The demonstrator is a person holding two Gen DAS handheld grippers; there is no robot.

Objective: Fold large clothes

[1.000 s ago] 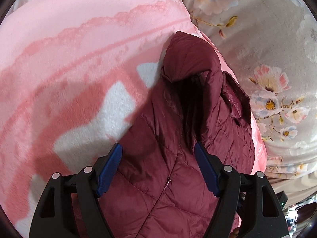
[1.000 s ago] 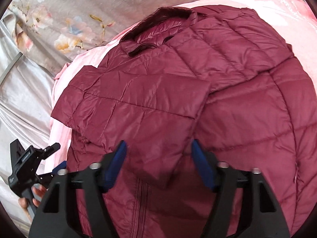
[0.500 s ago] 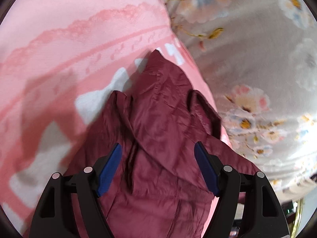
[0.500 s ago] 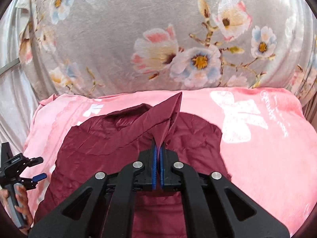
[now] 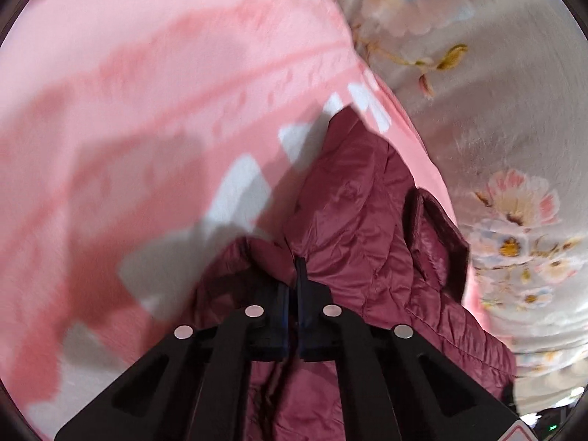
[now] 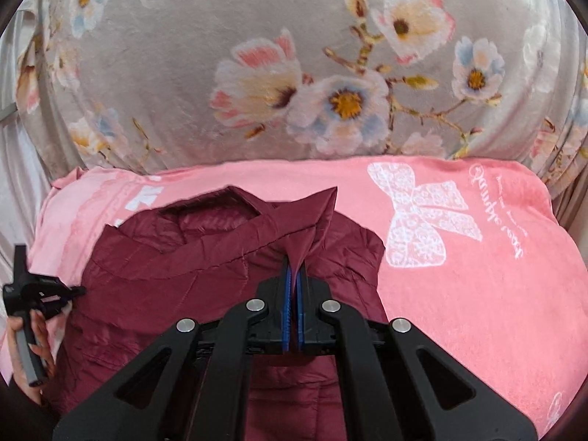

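Maroon jacket [image 6: 191, 275] on pink blanket [image 6: 496, 275]; left tongs [image 5: 294, 275] and right tongs [image 6: 294, 272] both pinching its fabric.

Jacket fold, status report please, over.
Both claws, left and right, shut on maroon jacket. Jacket bunched on pink blanket, hem edge raised. Nothing in the way.

The pink fleece blanket [image 6: 477, 294] carries white cursive script [image 6: 481, 180] beside a white lace bow print [image 6: 422, 224], seen upside down and too small to read. White block letters [image 6: 141, 202] near its far edge are partly hidden.
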